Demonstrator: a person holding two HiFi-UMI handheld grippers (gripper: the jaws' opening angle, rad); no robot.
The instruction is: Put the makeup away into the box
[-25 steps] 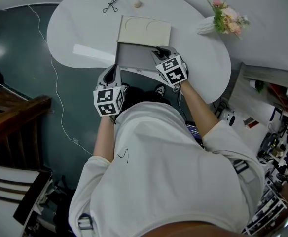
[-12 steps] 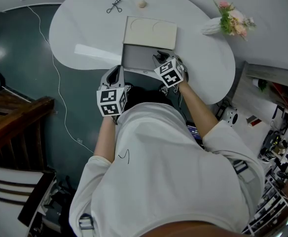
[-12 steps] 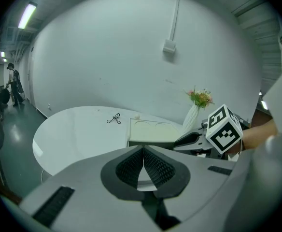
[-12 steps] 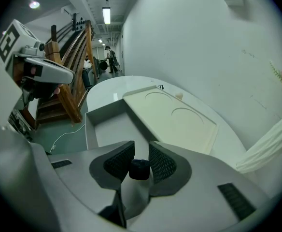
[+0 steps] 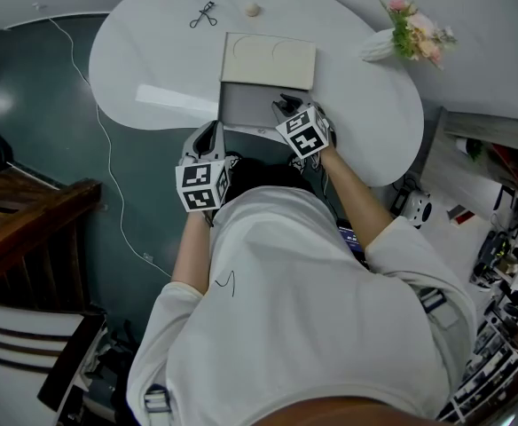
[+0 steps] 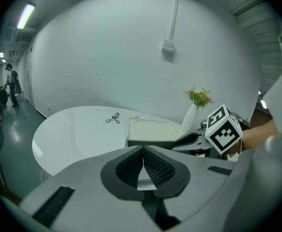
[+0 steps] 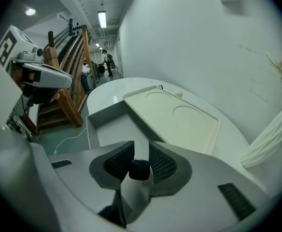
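We hold a small black makeup piece [image 7: 139, 169] at the open box [image 5: 246, 106].
Our right gripper [image 5: 284, 105] clamps it over the grey tray, with the lid [image 5: 268, 60] flat behind. Our left gripper [image 5: 209, 130], jaws pressed together and empty, hangs by the table [image 5: 153, 56] edge. An eyelash curler [image 5: 204, 13] and a flower vase [image 5: 379, 46] stand well apart.

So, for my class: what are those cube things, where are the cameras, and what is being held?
A person holds two hand tools, each a two-jaw gripper with a marker cube. One picture looks down from a head camera; the others look along each gripper's jaws. On the white table are an open grey box with its cream lid, an eyelash curler, a small beige ball and a vase of flowers. The left gripper is shut and empty. The right gripper pinches a small black item over the box.
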